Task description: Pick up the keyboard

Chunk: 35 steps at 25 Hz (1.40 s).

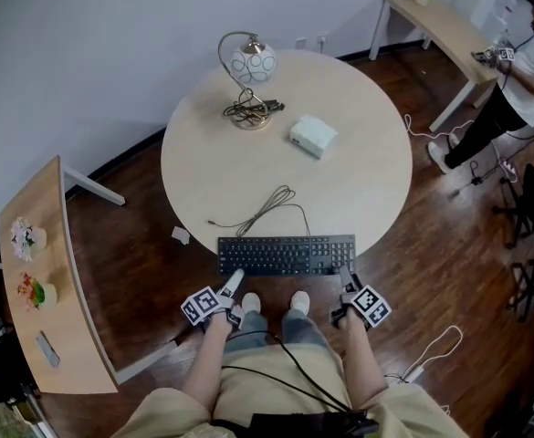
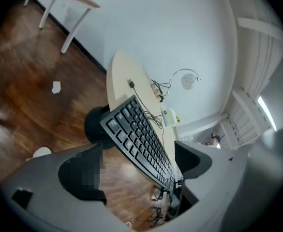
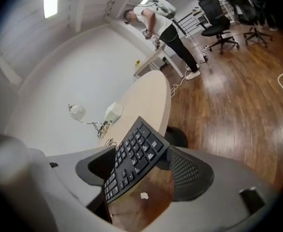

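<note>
My left hand-held gripper (image 1: pixel 233 284) and right hand-held gripper (image 1: pixel 346 279): jaws apart, straddling keyboard (image 1: pixel 287 255) ends at counter (image 1: pixel 221 167) lower edge.

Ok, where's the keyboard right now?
In the head view the keyboard lies along the near edge of the round table, with the left gripper at its left end and the right gripper at its right.

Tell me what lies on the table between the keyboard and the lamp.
Only the cable of the keyboard, looped on bare table short of the lamp, as the head view shows. The white box sits off right.
</note>
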{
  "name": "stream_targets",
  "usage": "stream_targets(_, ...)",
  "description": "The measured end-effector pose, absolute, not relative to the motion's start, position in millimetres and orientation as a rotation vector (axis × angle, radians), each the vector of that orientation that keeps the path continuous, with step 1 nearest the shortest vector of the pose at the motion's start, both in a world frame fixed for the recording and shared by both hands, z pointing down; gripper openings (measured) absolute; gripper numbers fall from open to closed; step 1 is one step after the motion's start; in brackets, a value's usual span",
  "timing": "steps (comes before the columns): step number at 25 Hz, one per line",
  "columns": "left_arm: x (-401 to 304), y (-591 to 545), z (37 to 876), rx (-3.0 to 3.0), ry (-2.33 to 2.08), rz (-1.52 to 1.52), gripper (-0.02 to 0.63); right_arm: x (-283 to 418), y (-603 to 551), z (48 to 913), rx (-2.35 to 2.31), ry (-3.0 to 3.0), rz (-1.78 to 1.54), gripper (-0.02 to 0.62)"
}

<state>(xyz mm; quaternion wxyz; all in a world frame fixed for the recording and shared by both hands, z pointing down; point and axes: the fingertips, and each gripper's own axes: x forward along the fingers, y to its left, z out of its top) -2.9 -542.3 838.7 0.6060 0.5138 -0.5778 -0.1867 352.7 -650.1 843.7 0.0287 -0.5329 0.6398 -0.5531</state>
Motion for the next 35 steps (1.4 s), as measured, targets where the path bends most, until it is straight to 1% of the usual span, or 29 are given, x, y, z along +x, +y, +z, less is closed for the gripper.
stream_targets(3, -2, -548, 851, 1.114, -1.272, -0.559, 0.453, 357, -645, 870, -1.589, 1.824, -1.765, 0.357)
stream_targets(8, 4, -554, 872, 1.059, -1.258, -0.569, 0.453, 357, -637, 895, -1.547, 1.656, -1.809, 0.357)
stream_targets(16, -4, -571, 888, 1.034, -1.254, -0.601, 0.447, 325, -656, 898, -1.404, 1.736, -1.810, 0.351)
stream_targets(18, -4, -575, 891, 1.032, -1.232, -0.608, 0.412, 319, -664, 898, -1.371, 1.749, -1.805, 0.329)
stream_targets(19, -4, -576, 893, 1.035, -1.224, -0.598, 0.402, 316, -667, 897, -1.363, 1.756, -1.804, 0.298)
stream_targets(20, -3, -578, 892, 1.048, -1.217, -0.584, 0.372, 314, -670, 896, -1.359, 1.765, -1.802, 0.262)
stream_targets(22, -1, -582, 887, 1.086, -1.206, -0.568, 0.272, 311, -673, 895, -1.348, 1.793, -1.791, 0.259)
stream_targets(23, -1, -583, 884, 1.099, -1.205, -0.558, 0.212, 311, -672, 896, -1.342, 1.806, -1.787, 0.251)
stream_targets(28, 4, -576, 877, 1.141, -1.154, -0.499, 0.169, 315, -666, 897, -1.403, 1.801, -1.834, 0.230)
stream_targets(35, 7, -571, 845, 1.231, -1.107, -0.554, 0.105, 317, -665, 871, -1.429, 1.839, -1.781, 0.179)
